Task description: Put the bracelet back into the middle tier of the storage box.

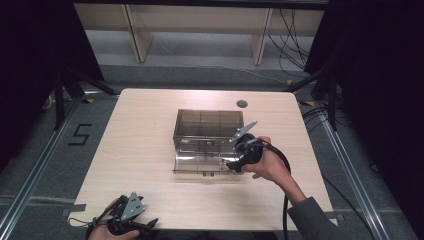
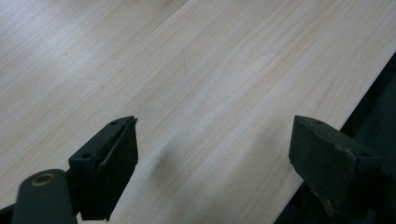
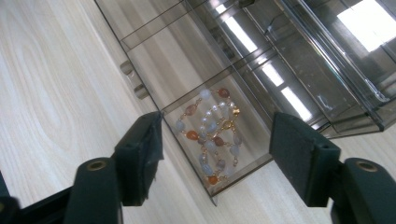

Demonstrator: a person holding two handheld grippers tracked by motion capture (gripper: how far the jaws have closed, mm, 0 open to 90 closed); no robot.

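Looking down from the high view, 1 pale wood table stood on grey flooring in a dark room. 1 clear drawer box sat mid-table, the right gripper at its pulled-out drawer. In the left gripper view, the left gripper gaped wide over bare wood. In the right gripper view, wide jaws framed 1 bead bracelet in the drawer's end compartment.

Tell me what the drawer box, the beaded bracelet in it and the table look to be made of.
Drawer box: smoke-tinted clear plastic, likely acrylic; glossy, you see through its walls and it mirrors the lights.
Beaded bracelet: polished orange, grey and white beads, stone or glass, can't tell which; gold-toned metal clasp.
Table: pale wood-grain top with a matte sheen, possibly laminate.
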